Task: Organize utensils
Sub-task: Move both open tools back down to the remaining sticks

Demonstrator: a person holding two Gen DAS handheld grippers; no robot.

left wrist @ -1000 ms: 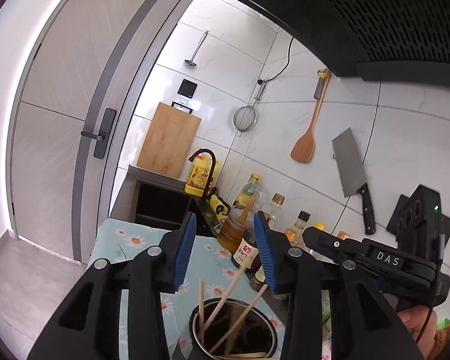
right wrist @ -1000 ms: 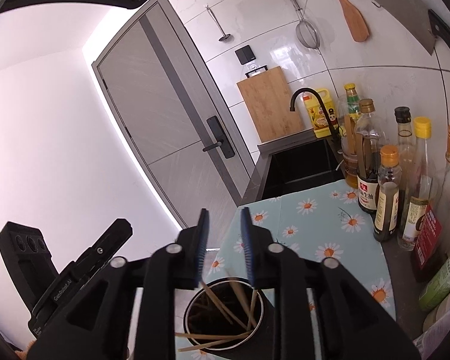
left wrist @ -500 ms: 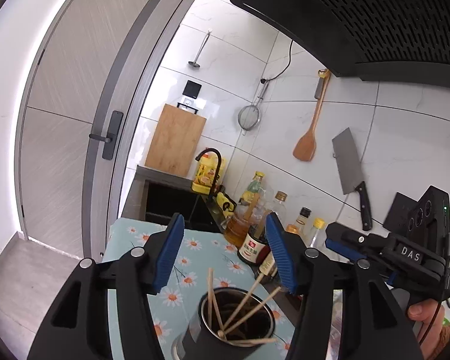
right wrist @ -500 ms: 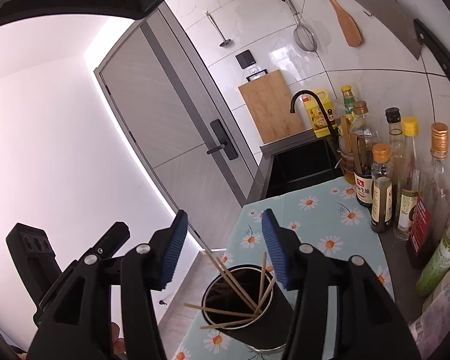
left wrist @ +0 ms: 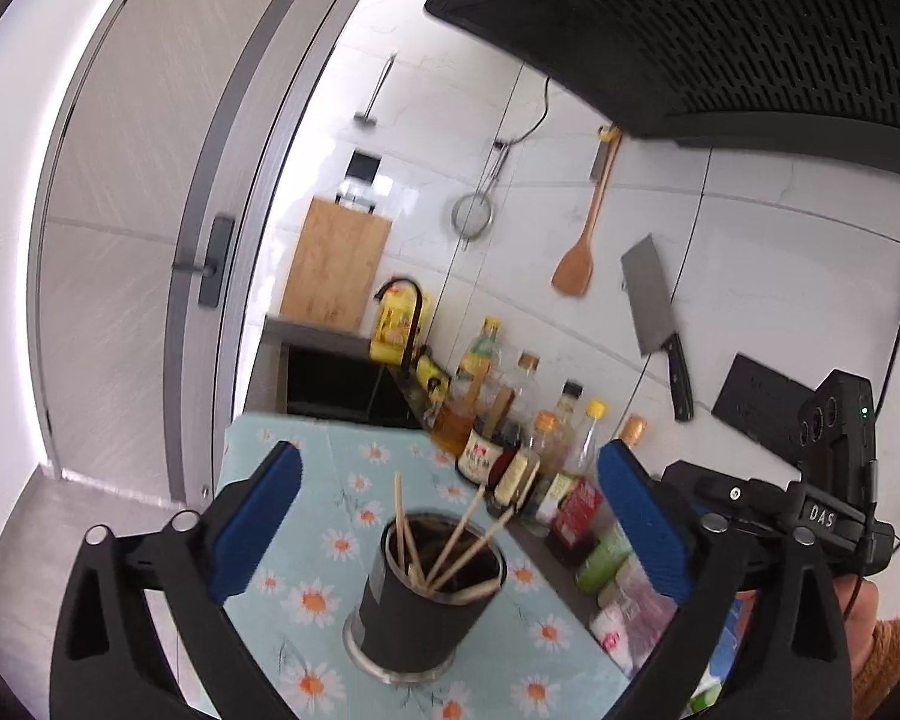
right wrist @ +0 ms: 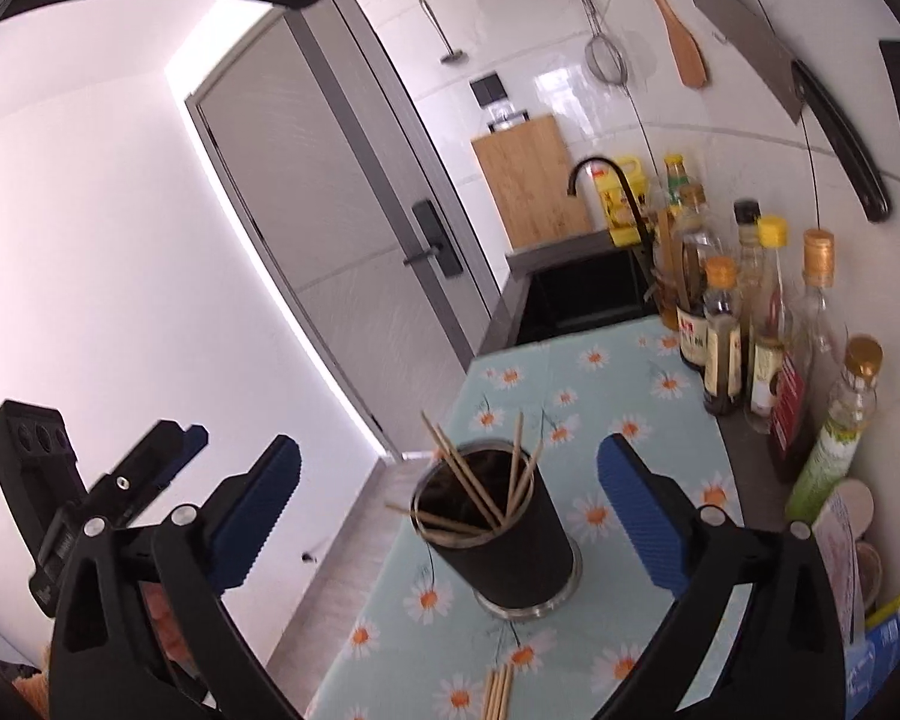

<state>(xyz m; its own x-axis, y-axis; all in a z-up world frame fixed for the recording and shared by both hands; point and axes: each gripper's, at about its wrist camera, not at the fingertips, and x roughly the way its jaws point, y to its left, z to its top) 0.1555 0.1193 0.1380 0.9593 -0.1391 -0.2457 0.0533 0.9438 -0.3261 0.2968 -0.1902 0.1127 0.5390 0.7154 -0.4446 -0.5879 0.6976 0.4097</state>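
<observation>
Both grippers' fingers spread wide, empty; chopstick cup betw. & beyond them.

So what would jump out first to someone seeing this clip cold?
The black utensil holder bristling with chopsticks, standing on the daisy-print cloth between the open left gripper and open right gripper. Then the cleaver and wooden spatula hanging on the tiled wall.

surface: daisy-print cloth on counter | on it: black holder; loose chopsticks; bottles beside
</observation>
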